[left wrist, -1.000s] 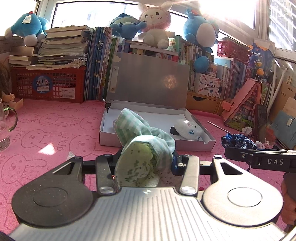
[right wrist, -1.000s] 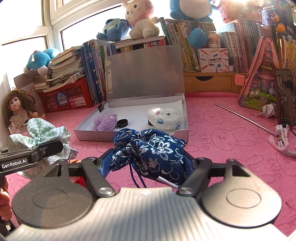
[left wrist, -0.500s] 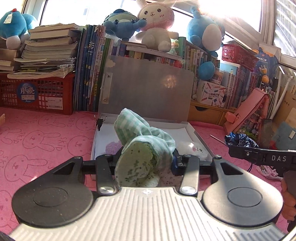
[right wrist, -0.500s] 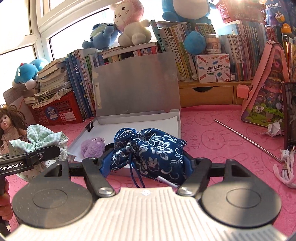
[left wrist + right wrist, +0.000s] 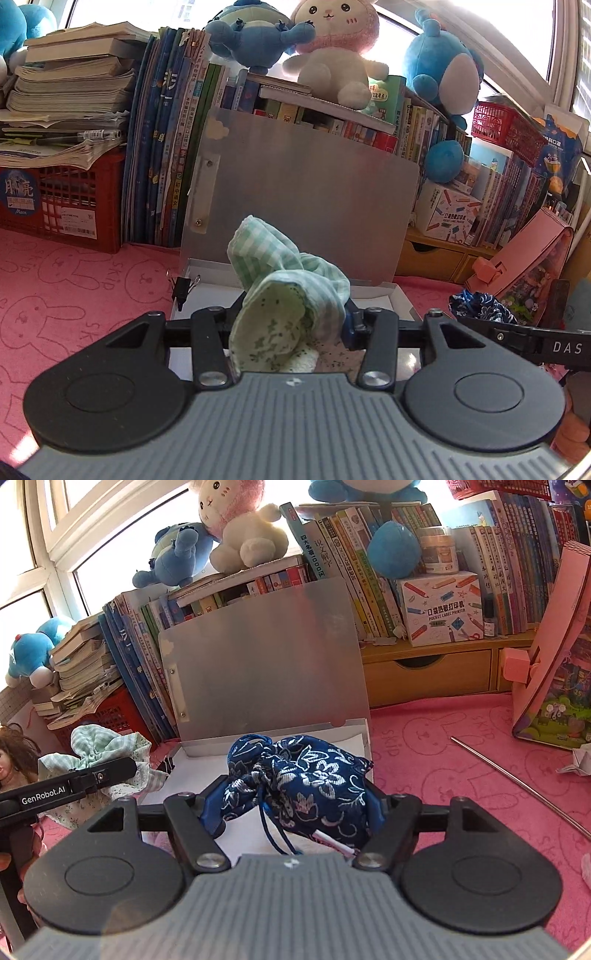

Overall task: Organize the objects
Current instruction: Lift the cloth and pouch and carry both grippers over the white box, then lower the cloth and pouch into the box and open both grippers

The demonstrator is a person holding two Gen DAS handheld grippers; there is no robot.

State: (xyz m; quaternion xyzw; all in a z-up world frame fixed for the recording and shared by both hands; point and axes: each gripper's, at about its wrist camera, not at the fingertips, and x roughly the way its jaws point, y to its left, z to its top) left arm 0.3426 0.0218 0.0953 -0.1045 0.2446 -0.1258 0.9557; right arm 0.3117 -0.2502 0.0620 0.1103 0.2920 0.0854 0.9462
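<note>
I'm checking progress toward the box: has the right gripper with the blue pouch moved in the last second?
Yes. The right gripper has come forward toward the open white box; the blue pouch now overlaps its interior.

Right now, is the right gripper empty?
No, the right gripper is shut on a blue floral drawstring pouch, held just above the open white box.

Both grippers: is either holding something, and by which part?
Left gripper grips the green checked cloth bundle at its lower bunched end; right gripper clamps the blue floral drawstring pouch across its body.
</note>
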